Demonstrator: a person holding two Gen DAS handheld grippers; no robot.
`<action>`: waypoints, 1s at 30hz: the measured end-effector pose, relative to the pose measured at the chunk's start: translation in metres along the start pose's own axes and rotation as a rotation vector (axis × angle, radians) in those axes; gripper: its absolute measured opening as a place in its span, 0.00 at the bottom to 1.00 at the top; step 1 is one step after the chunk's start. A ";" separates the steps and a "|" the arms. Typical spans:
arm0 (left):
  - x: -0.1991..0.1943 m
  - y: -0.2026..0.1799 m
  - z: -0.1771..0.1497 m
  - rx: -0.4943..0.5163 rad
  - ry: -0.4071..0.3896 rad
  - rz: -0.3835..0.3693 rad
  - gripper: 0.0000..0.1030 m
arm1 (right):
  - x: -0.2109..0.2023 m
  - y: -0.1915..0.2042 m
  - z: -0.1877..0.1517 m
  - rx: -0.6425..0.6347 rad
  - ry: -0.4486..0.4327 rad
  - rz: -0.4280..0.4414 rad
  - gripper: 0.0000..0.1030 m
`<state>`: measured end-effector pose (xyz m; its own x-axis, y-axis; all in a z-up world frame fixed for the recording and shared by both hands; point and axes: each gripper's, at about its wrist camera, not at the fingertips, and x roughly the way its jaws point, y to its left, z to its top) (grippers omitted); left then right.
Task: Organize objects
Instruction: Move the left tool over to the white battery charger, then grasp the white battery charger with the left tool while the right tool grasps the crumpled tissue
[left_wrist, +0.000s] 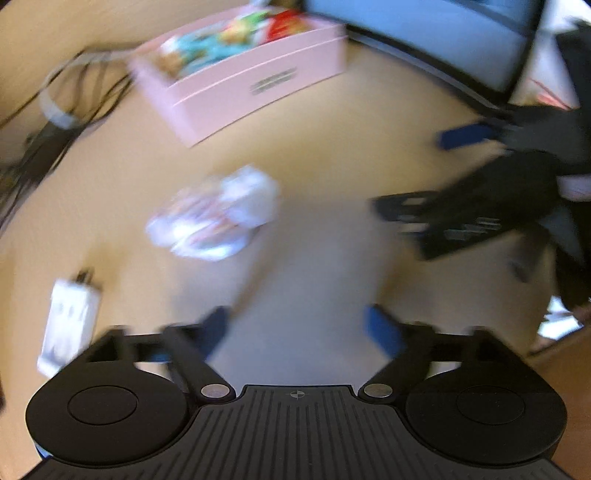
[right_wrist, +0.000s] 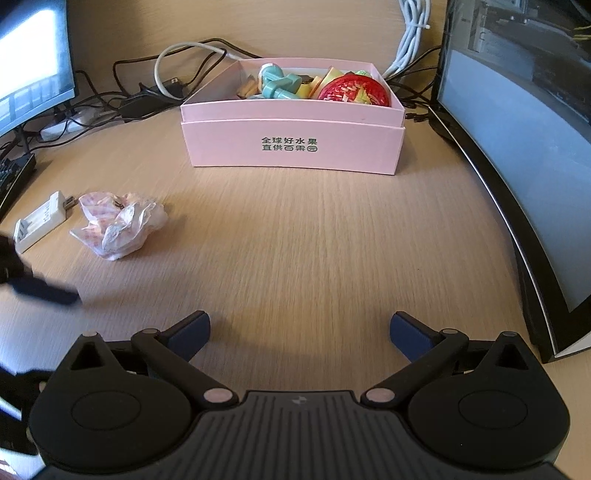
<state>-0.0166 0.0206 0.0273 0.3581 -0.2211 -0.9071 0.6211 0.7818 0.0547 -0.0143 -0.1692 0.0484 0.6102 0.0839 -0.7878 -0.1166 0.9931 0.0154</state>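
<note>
A pink box (right_wrist: 291, 142) with green print stands at the back of the wooden desk, filled with colourful toys (right_wrist: 317, 86); the blurred left wrist view shows the pink box (left_wrist: 240, 81) too. A crumpled white and pink wrapper (right_wrist: 118, 223) lies on the desk left of centre, and the same wrapper (left_wrist: 218, 218) sits ahead of my left gripper (left_wrist: 299, 328), which is open with nothing between its blue pads. My right gripper (right_wrist: 299, 332) is open as well, over bare desk. The right gripper's arm (left_wrist: 461, 214) shows in the left wrist view.
A white battery charger (right_wrist: 40, 221) lies left of the wrapper. Monitors stand at the right (right_wrist: 517, 155) and far left (right_wrist: 29, 62). Cables (right_wrist: 147, 92) and a power strip crowd the back left. A keyboard edge (right_wrist: 14, 181) is at the left.
</note>
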 end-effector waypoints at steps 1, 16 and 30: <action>0.002 0.006 -0.001 -0.031 0.004 -0.008 0.99 | 0.000 0.000 0.000 -0.005 0.000 0.004 1.00; -0.043 0.134 -0.041 -0.195 -0.202 0.218 0.98 | -0.003 -0.002 -0.004 -0.036 -0.014 0.028 1.00; -0.010 0.152 -0.036 -0.319 -0.183 0.151 0.57 | -0.013 0.011 0.002 -0.053 -0.084 0.037 1.00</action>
<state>0.0489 0.1629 0.0293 0.5648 -0.1679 -0.8080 0.3150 0.9488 0.0230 -0.0219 -0.1588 0.0595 0.6682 0.1294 -0.7326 -0.1804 0.9835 0.0092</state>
